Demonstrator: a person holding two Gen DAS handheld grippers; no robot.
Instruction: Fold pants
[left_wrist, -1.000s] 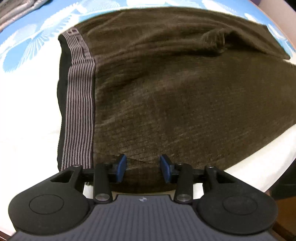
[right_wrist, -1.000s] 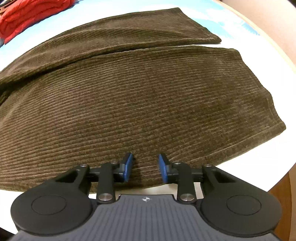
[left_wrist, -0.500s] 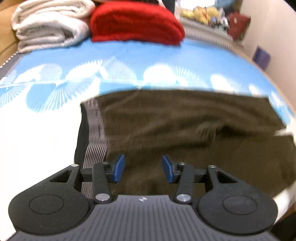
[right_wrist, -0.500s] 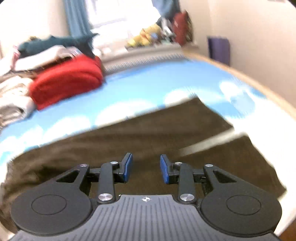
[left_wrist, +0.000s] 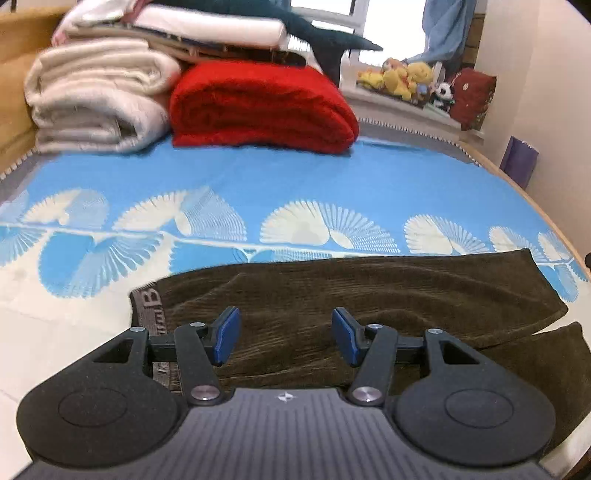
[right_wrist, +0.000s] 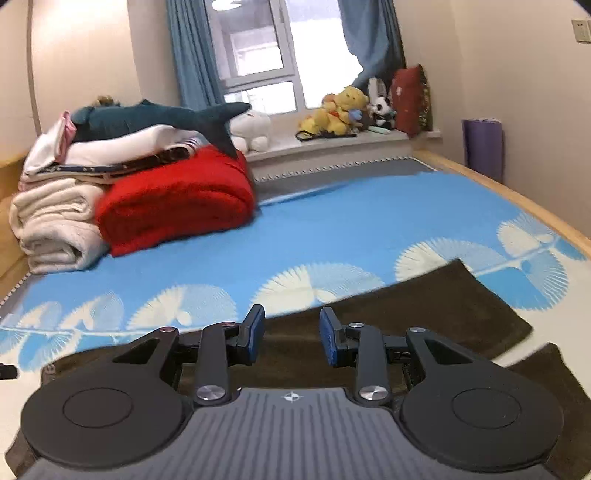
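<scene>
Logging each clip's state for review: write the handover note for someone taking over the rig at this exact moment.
Left tool: jaws opening, nothing between them, above the pants' waistband end.
Right tool: open, empty, above the legs.
Brown corduroy pants lie flat on the blue bedspread, the two legs apart at the hems.
Done: pants laid out.
Left: every fold.

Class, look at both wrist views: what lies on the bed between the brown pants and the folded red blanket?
Only bare bedspread, blue with white fan shapes, separates the brown pants from the red blanket. Both wrist views show this; nothing else lies there.
</scene>
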